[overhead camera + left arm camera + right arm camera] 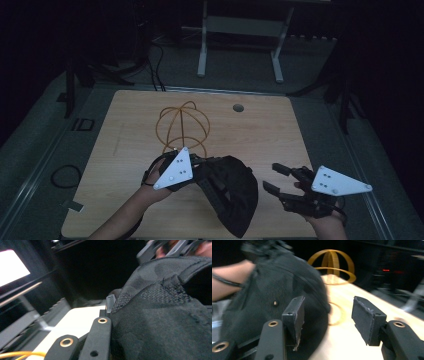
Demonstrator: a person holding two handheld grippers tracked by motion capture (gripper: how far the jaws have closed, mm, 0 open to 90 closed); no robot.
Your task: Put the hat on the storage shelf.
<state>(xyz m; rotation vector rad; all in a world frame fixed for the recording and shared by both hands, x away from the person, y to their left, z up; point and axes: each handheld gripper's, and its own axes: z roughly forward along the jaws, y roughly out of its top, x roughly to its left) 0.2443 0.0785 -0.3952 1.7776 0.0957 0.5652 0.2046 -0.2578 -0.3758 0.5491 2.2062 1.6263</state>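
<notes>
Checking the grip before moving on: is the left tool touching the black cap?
Touching. The left gripper view shows the left tool pressed into the black cap fabric.

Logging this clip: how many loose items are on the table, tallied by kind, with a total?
Black cap: 1, held by the left tongs
Yellowish wire-frame stand: 1
Total: 2
</notes>
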